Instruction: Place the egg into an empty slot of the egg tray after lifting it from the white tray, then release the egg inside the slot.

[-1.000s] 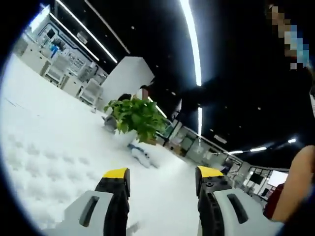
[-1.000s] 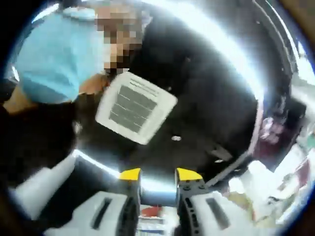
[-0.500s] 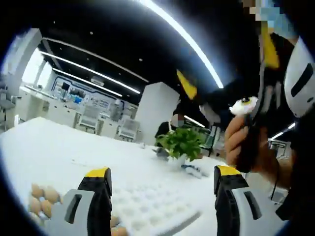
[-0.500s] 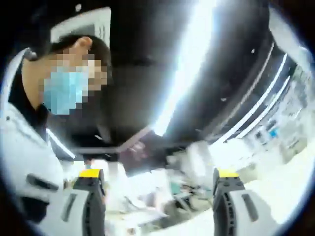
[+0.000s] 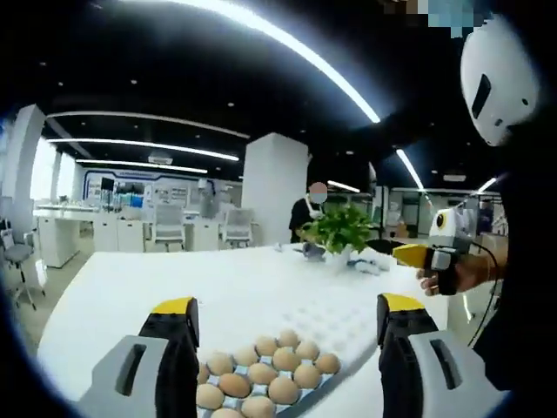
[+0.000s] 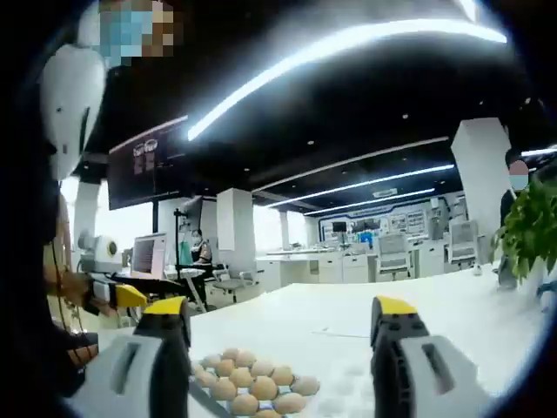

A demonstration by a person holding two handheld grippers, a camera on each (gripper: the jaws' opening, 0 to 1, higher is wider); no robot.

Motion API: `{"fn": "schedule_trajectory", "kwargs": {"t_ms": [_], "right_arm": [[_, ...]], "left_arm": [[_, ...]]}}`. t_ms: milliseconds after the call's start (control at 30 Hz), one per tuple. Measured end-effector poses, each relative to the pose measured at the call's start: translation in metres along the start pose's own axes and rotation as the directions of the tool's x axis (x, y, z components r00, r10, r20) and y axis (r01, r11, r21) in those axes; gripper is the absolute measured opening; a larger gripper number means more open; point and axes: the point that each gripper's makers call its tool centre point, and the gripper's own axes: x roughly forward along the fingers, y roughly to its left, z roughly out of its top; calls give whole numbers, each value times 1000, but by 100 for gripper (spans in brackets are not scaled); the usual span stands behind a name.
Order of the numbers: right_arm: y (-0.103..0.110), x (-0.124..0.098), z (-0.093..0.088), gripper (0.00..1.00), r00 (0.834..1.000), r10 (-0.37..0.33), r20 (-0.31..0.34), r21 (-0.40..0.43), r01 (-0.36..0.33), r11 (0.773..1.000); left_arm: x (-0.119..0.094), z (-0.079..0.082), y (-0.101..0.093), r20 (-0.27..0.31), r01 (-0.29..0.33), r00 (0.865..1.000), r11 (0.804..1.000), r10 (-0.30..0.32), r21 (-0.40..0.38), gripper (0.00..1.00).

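Several brown eggs (image 5: 261, 376) lie clustered in a tray at the near edge of the white table (image 5: 174, 279). Just beyond them is the white egg tray (image 5: 352, 315) with empty slots. My left gripper (image 5: 285, 312) hovers above the eggs, open, with nothing between its jaws. In the right gripper view the same eggs (image 6: 251, 383) sit low between the jaws of my right gripper (image 6: 280, 306), also open and holding nothing. The right gripper (image 5: 418, 255) also enters the left gripper view from the right, held by a hand (image 5: 446, 277). The left gripper (image 6: 117, 294) shows at the left of the right gripper view.
A potted green plant (image 5: 339, 228) stands at the table's far side, also seen as the plant (image 6: 531, 225) at the right edge. A person (image 5: 306, 213) stands behind it. White desks and chairs (image 5: 165, 231) fill the room behind the table.
Both views have swung down from the ceiling to look level across the table, bringing the eggs into sight. The right gripper's jaws stand wider apart than one second ago.
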Motion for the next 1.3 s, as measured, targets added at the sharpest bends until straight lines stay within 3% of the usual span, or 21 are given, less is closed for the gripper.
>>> {"fn": "schedule_trajectory", "kwargs": {"t_ms": [67, 100, 133, 167, 200, 267, 367, 500, 533, 600, 667, 800, 900, 1300], "right_arm": [[-7, -5, -11, 89, 999, -30, -38, 4, 30, 1000], [-9, -5, -20, 88, 996, -40, -82, -2, 40, 999], [-14, -4, -25, 87, 994, -60, -93, 10, 61, 998], [-17, -2, -27, 87, 993, -73, -89, 7, 74, 997], [-17, -1, -26, 87, 995, -62, -75, 10, 63, 998], [-17, -1, -31, 87, 995, -64, -74, 25, 66, 998], [-13, -2, -36, 89, 997, -37, -66, 44, 40, 998], [-12, -6, -51, 89, 991, -31, -128, 30, 35, 999], [-7, -5, -52, 89, 992, 0, -126, -8, -1, 1000], [-5, -7, -62, 89, 982, 8, -188, -72, -22, 997], [-2, -6, -63, 89, 985, 6, -174, -47, -14, 999], [0, -11, -74, 90, 977, -1, -215, -45, -9, 999], [-1, -15, -80, 90, 973, -15, -230, -26, 9, 1000], [-13, -22, -91, 89, 965, -31, -259, -19, 27, 999]], "left_arm": [[6, -10, -2, -40, -5, 999, 998, 8, 60, 87], [8, -19, -1, -84, -28, 996, 998, 32, 47, 86], [10, -32, -3, -144, -52, 988, 998, 49, -18, 82], [12, -34, -2, -141, -61, 988, 998, 56, -29, 77], [14, -32, -4, -103, -43, 994, 999, 40, -22, 75], [15, -35, 0, -100, -70, 993, 997, 67, -22, 75], [13, -35, 4, -78, -71, 995, 997, 68, -42, 81], [11, -28, 4, -16, -53, 999, 998, 52, -46, 85], [10, -32, 5, -24, -53, 998, 998, 53, -34, 86], [10, -45, 11, -80, -73, 994, 997, 71, -18, 84], [10, -50, 8, -84, -64, 995, 997, 62, -32, 83], [5, -59, 4, -107, -63, 992, 998, 64, 7, 82], [2, -64, 6, -110, -72, 992, 997, 68, -33, 79], [1, -67, 9, -105, -82, 991, 996, 78, -32, 79]]}}
